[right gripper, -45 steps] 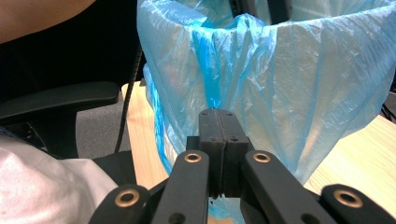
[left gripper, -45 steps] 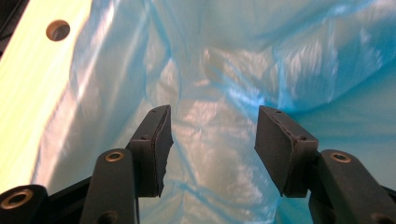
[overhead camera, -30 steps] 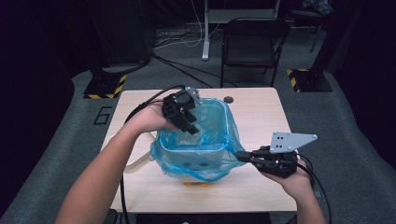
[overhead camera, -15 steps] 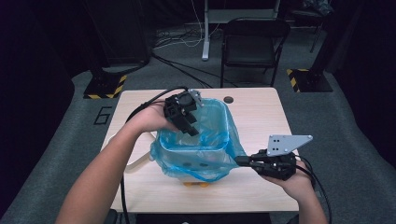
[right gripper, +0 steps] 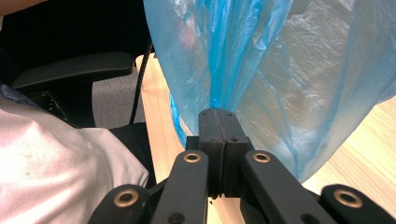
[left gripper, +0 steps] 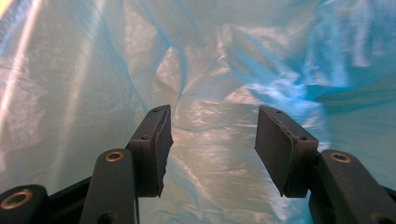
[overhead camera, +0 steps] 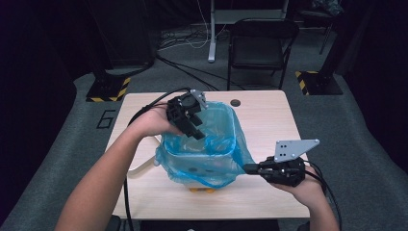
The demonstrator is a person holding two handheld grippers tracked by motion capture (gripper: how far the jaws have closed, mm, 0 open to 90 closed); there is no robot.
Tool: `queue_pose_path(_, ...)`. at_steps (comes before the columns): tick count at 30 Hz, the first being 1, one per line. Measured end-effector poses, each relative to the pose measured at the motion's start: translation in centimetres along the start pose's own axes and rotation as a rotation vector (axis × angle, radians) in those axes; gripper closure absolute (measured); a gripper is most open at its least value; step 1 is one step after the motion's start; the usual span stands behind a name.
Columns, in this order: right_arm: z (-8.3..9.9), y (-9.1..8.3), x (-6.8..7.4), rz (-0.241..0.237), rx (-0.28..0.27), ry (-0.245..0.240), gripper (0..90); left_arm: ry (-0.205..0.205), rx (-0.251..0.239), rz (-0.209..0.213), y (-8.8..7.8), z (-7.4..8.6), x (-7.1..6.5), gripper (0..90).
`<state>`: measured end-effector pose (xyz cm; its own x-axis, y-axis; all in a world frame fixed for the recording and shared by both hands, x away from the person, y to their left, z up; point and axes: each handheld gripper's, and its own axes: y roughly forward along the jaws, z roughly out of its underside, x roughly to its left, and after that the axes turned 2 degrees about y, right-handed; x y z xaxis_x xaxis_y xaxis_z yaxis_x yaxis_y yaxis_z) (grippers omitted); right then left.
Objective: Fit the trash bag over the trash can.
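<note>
The blue bag point(overhead camera: 211, 144) is pinched by the right gripper point(overhead camera: 250, 168); left gripper point(overhead camera: 195, 127), jaws just opening, seemingly inside.

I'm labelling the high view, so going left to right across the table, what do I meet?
Left claw at the bin's far-left rim, jaws apart and just opening → blue plastic bag lining the white bin → right claw, shut on the bag's pulled-out corner.

Bag point(overhead camera: 219, 159) in bin point(overhead camera: 202, 159) on table point(overhead camera: 269, 115); chair point(overhead camera: 260, 48) behind; cutting board point(overhead camera: 144, 166) left of bin.
</note>
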<state>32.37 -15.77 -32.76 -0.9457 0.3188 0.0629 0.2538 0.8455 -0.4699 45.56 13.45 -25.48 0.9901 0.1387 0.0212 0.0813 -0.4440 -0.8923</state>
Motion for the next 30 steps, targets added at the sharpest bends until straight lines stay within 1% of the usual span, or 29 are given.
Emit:
queue_pose_path(1,0.0,0.0,0.0,-0.002,-0.001,0.003,89.8,-0.002,-0.006,0.000,-0.2,0.0,-0.2,44.9)
queue_pose_path(3,0.0,-0.1,0.0,-0.003,-0.001,0.005,89.7,0.007,-0.017,0.001,-0.6,0.1,-0.7,44.7)
queue_pose_path(6,0.0,-0.1,0.0,0.002,-0.004,0.004,86.8,0.020,-0.036,0.012,-1.1,0.2,-1.5,44.5)
queue_pose_path(7,0.0,-0.2,0.0,0.009,-0.015,0.003,83.9,0.019,-0.042,0.018,-1.2,0.2,-1.8,44.5)
queue_pose_path(8,0.0,-0.2,0.0,0.009,-0.015,0.003,83.9,0.027,-0.047,0.024,-1.3,0.3,-2.0,44.5)
queue_pose_path(11,-0.1,-0.5,0.1,0.016,-0.041,0.013,80.8,0.048,-0.059,0.040,-1.5,0.4,-2.9,44.4)
queue_pose_path(13,-0.3,-0.9,0.3,0.019,-0.060,0.004,79.8,0.056,-0.066,0.057,-1.5,0.7,-3.3,44.4)
queue_pose_path(15,-0.5,-1.2,0.5,0.014,-0.091,0.004,78.7,0.055,-0.069,0.068,-1.5,0.9,-3.6,44.4)
queue_pose_path(17,-0.8,-1.3,0.8,-0.005,-0.117,0.000,78.0,0.053,-0.078,0.077,-1.5,1.2,-3.7,44.4)
queue_pose_path(19,-1.1,-1.0,1.2,-0.025,-0.127,-0.012,75.9,0.054,-0.076,0.087,-1.5,1.5,-3.6,44.3)
queue_pose_path(21,-1.4,-0.4,1.6,-0.033,-0.114,-0.026,72.2,0.053,-0.086,0.097,-1.6,1.7,-3.6,44.3)
queue_pose_path(23,-1.6,0.4,1.8,-0.031,-0.082,-0.046,69.3,0.062,-0.095,0.103,-1.6,1.8,-3.8,44.1)
queue_pose_path(24,-1.6,0.7,1.8,-0.031,-0.076,-0.049,68.8,0.071,-0.089,0.106,-1.6,1.8,-3.9,43.9)
queue_pose_path(26,-1.6,1.3,1.8,-0.035,-0.068,-0.038,68.7,0.076,-0.087,0.107,-1.5,1.7,-4.0,43.6)
queue_pose_path(28,-1.6,1.8,1.7,-0.026,-0.057,-0.032,69.4,0.079,-0.085,0.111,-1.3,1.7,-4.1,43.3)
queue_pose_path(30,-1.6,2.2,1.6,-0.005,-0.042,-0.036,74.2,0.085,-0.079,0.115,-1.2,1.6,-4.1,43.1)
